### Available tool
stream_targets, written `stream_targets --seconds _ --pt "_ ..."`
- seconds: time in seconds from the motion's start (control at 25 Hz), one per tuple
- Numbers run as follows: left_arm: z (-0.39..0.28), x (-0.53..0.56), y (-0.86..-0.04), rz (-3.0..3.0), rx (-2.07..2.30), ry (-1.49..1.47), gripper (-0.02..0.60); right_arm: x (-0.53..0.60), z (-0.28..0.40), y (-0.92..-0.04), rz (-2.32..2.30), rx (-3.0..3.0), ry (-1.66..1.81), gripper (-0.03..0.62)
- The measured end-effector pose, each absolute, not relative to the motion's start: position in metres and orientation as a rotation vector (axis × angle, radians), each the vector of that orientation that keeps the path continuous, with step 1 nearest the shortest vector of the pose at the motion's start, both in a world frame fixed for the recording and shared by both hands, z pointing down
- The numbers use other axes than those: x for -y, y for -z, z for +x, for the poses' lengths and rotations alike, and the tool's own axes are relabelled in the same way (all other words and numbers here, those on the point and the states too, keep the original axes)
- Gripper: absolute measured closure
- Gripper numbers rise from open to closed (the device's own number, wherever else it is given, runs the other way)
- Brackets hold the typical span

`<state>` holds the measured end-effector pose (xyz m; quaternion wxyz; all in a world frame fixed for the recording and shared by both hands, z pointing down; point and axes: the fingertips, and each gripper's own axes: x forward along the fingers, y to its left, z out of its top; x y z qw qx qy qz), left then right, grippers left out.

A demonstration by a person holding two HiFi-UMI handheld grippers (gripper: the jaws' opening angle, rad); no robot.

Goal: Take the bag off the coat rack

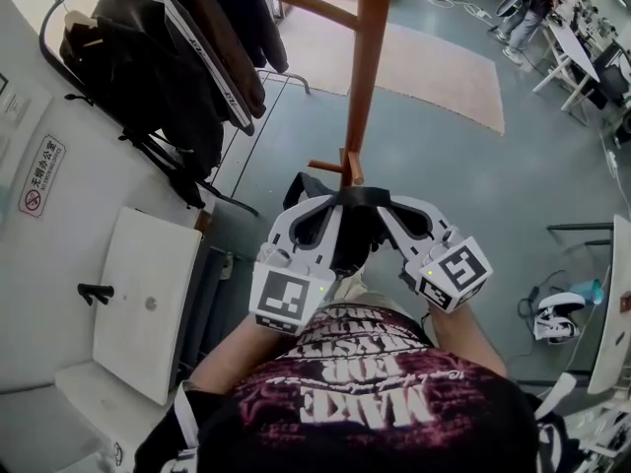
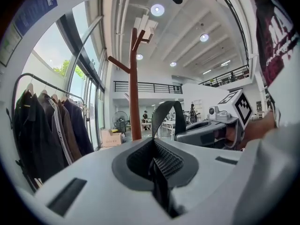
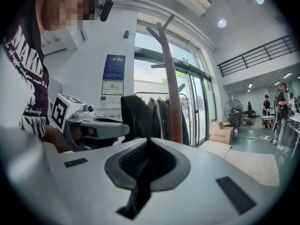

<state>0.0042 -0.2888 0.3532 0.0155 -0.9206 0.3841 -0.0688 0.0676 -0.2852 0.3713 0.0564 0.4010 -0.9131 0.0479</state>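
Note:
A black bag (image 1: pixel 353 242) hangs by its black strap (image 1: pixel 361 197) in front of the brown wooden coat rack pole (image 1: pixel 371 57), just below a short peg (image 1: pixel 330 166). My left gripper (image 1: pixel 330 201) and my right gripper (image 1: pixel 386 207) are each shut on the strap, side by side and close to the pole. The left gripper view has the strap pinched between that gripper's (image 2: pixel 154 165) jaws and looping up (image 2: pixel 168 112) toward the right gripper (image 2: pixel 220 125). In the right gripper view the strap (image 3: pixel 136 114) runs from the shut right gripper (image 3: pixel 145 163) toward the left gripper (image 3: pixel 89 125).
A clothes rail with dark jackets (image 1: pixel 168 57) stands to the left, beside a white table (image 1: pixel 148 294) by the wall. A beige rug (image 1: pixel 434 67) lies beyond the pole. People stand at desks (image 1: pixel 532 13) far right. A cardboard box (image 3: pixel 221 131) sits by the glass doors.

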Motion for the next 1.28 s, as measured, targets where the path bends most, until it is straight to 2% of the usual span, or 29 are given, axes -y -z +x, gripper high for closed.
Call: stream_targets --seconds 0.72,1.28 --pt "0.003 0.23 -0.326 -2.872 -1.125 0.153 0.574 0.227 0.067 -0.344 1.227 2.784 -0.048 0.583" --pt "0.006 0.231 -0.319 -2.863 -1.14 0.153 0.574 0.229 0.07 -0.338 1.227 2.802 -0.053 0.583"
